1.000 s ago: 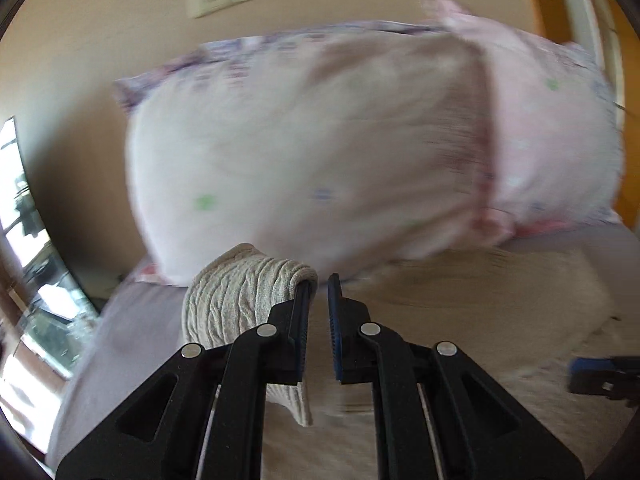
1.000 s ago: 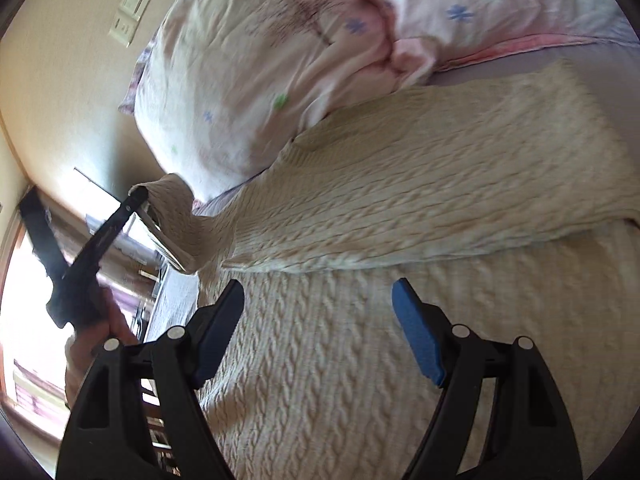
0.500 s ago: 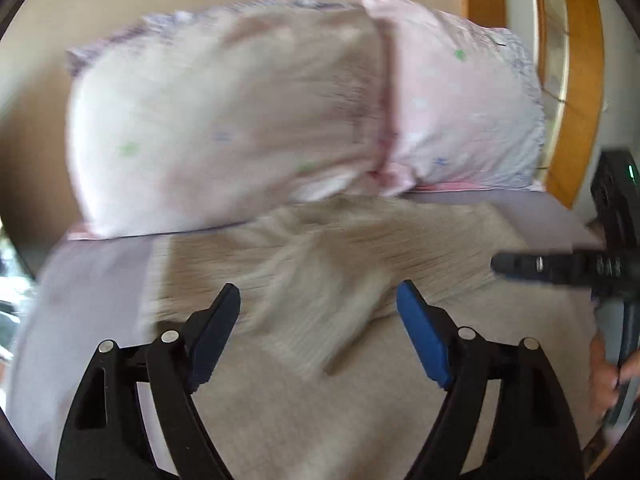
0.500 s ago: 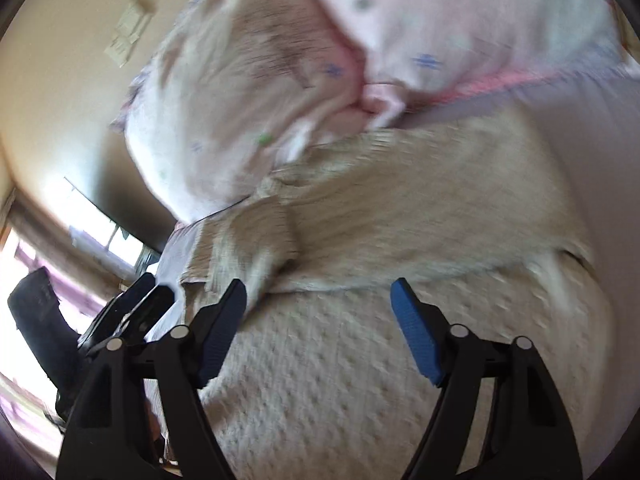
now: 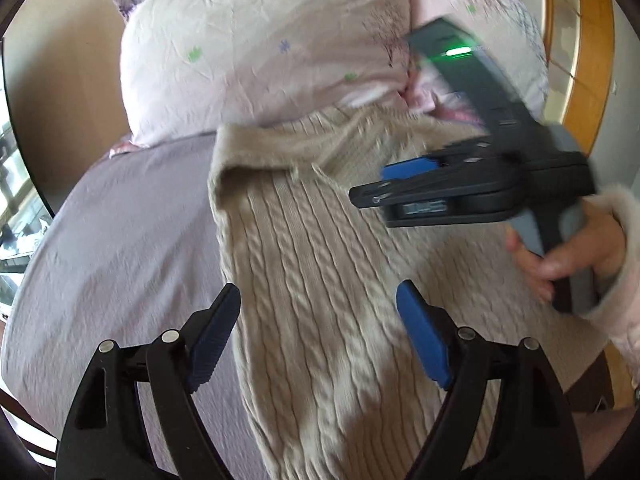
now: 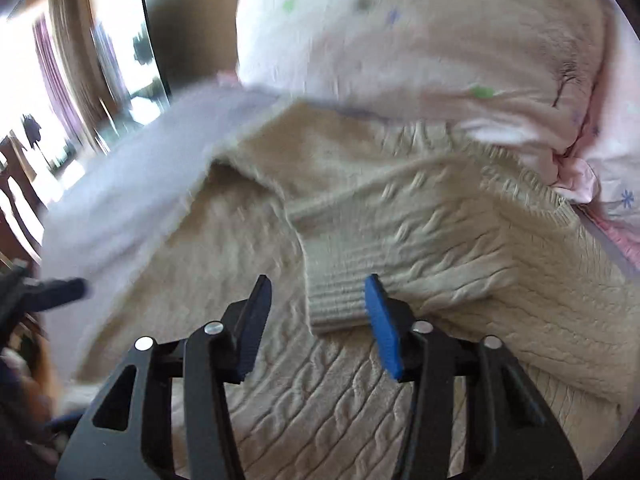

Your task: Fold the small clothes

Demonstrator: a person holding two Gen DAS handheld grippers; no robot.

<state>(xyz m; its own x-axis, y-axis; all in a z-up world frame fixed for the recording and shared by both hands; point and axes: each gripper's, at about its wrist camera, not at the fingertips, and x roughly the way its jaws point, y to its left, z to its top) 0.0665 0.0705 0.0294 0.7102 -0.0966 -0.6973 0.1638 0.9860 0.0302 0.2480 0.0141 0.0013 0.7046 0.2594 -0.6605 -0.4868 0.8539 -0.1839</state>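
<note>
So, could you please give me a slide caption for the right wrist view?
Right gripper, jaws closing, at the ribbed cuff of a cream cable-knit sweater on the bed, pillows behind.

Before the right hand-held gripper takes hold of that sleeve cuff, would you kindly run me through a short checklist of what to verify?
1. Left hand-held gripper open and empty: ok; sweater lies below it, not pinched.
2. Right hand-held gripper lined up on the sleeve cuff: ok; its jaws have just been closing, and the cuff lies beside its blue pad.
3. Cuff actually gripped: not ok; the pads do not press on it.
4. Left sleeve folded across the body: ok.
5. Sweater clear of the pillows: not ok; its top edge meets them.
6. Fold flat and even: cannot tell; motion blur.
</note>
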